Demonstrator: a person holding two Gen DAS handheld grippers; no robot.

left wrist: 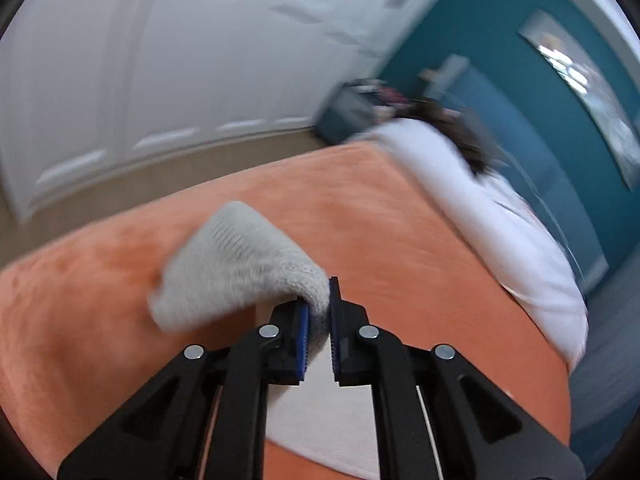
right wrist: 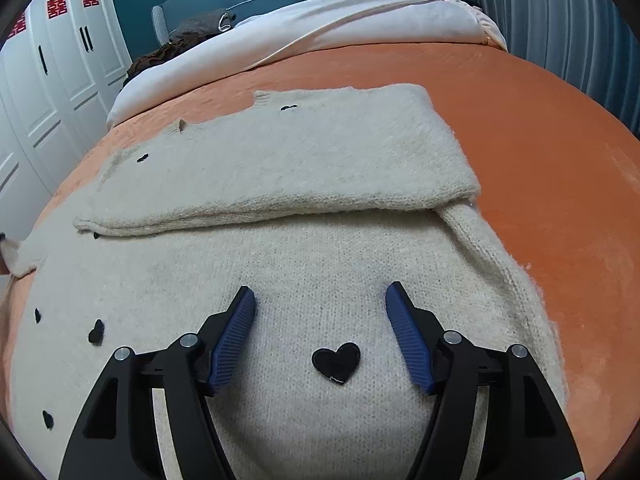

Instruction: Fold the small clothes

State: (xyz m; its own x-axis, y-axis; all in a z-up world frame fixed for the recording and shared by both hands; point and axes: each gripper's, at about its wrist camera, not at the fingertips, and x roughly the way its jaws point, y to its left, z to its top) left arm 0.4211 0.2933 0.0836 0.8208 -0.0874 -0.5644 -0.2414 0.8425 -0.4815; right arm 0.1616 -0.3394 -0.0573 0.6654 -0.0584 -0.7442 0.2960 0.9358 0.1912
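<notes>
Across the orange plush bed (right wrist: 540, 152) lies a fuzzy cream knit sweater (right wrist: 280, 264), half folded; right gripper (right wrist: 320, 300) gapes empty above it, left gripper (left wrist: 319, 308) pinches its blurred ribbed sleeve (left wrist: 236, 264).

A bed (right wrist: 540, 152) is carrying everything, its orange cover (right wrist: 560, 220) lying smooth across it. A cream sweater (right wrist: 280, 264) with black hearts is lying flat on the cover, its upper part folded over itself. A white duvet (right wrist: 320, 24) is bunching along the head end, with dark clothes (right wrist: 160, 54) sitting beside it.
</notes>
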